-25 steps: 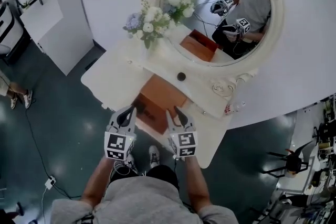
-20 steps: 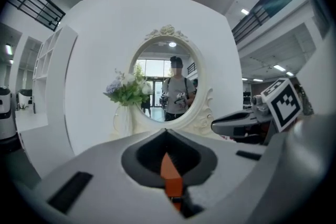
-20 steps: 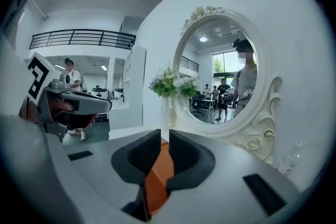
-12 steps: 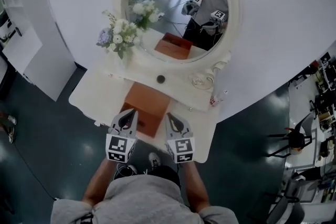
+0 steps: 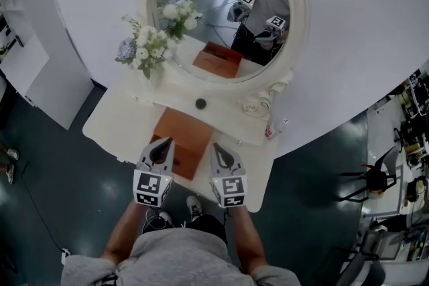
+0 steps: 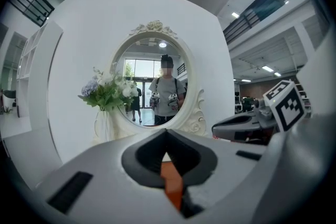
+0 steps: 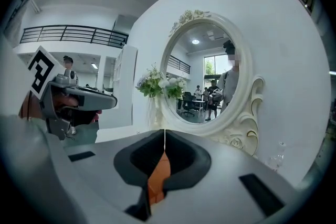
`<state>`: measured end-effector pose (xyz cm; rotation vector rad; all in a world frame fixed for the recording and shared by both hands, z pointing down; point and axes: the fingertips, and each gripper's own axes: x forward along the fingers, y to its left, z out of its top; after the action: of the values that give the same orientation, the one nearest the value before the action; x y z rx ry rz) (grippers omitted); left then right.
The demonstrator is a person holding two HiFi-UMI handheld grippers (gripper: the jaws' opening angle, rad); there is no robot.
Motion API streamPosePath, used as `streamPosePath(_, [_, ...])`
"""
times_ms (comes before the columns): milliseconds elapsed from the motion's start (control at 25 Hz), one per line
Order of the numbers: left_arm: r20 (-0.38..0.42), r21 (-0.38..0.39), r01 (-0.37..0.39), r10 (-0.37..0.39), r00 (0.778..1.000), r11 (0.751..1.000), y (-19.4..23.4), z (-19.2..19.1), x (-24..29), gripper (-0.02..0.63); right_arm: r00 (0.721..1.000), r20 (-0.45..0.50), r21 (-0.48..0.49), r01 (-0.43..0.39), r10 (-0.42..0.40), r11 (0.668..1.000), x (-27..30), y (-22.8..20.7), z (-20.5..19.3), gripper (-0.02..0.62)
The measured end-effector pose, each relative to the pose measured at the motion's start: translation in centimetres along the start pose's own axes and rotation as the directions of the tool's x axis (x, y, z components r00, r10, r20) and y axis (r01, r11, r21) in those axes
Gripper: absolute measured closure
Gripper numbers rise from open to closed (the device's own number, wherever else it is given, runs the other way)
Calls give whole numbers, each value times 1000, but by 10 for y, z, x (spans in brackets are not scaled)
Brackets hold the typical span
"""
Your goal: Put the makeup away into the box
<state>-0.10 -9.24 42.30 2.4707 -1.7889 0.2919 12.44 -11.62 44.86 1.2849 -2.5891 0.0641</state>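
An open brown box (image 5: 179, 138) lies on the white dressing table (image 5: 120, 120), below the oval mirror (image 5: 221, 3). A small dark round item (image 5: 200, 104) sits on the raised shelf behind the box. A small clear bottle (image 5: 273, 129) stands at the table's right end, also in the right gripper view (image 7: 276, 157). My left gripper (image 5: 163, 146) hovers at the box's front left edge with its jaws together and nothing between them (image 6: 167, 132). My right gripper (image 5: 218, 149), just off the box's front right corner, is shut and empty (image 7: 164, 134).
A vase of white and blue flowers (image 5: 149, 43) stands at the back left of the table. The mirror reflects the person holding both grippers. A white cabinet (image 5: 33, 70) stands to the left, and chairs and clutter (image 5: 382, 177) to the far right on the dark floor.
The head view has swung, so the table and mirror now sit further left. Both grippers have shifted a little to the right along the box's front edge.
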Motion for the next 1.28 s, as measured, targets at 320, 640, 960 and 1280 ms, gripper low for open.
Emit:
streamPosePath(320, [-37, 9, -23, 23, 999, 1000, 9, -11, 46, 606, 1000, -15, -4, -12, 11, 1000, 48, -31, -7, 577])
streamPosePath(640, [-98, -27, -65, 62, 993, 997, 24, -39, 94, 606, 995, -83, 0, -54, 54, 999, 102, -63, -40, 577])
streamPosePath(960, [-138, -42, -116, 109, 984, 992, 44, -59, 128, 606, 984, -138, -17, -117, 113, 993, 154, -74, -64, 577])
streamPosePath(1280, [-181, -76, -158, 142, 973, 985, 56, -82, 140, 606, 951, -225, 3, -218, 213, 976, 200, -66, -84, 495])
